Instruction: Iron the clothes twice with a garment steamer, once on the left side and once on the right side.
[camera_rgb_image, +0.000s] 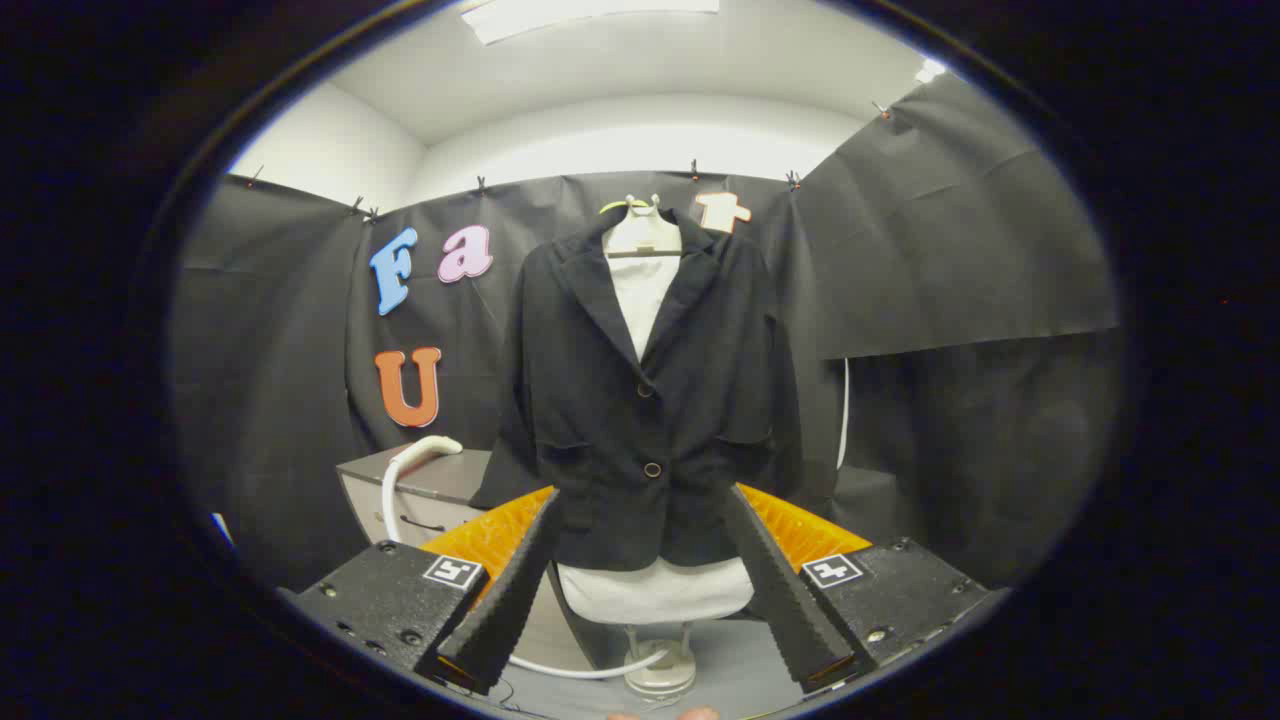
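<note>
A black buttoned jacket (640, 400) hangs on a white mannequin torso (640, 280) straight ahead, beyond the fingers, its stand base (660, 675) on the floor between them. The white curved handle of the garment steamer (415, 460) rises from a grey cabinet to the left of the jacket, and its white hose (585, 668) runs along the floor toward the stand. My gripper (645, 510) is open, fingers spread wide, nothing between them; the jacket's hem shows in the gap, well ahead.
A grey cabinet (420, 490) with drawers stands left of the mannequin. Black cloth walls close in on the left, back and right. A white cord (845, 415) hangs down right of the jacket.
</note>
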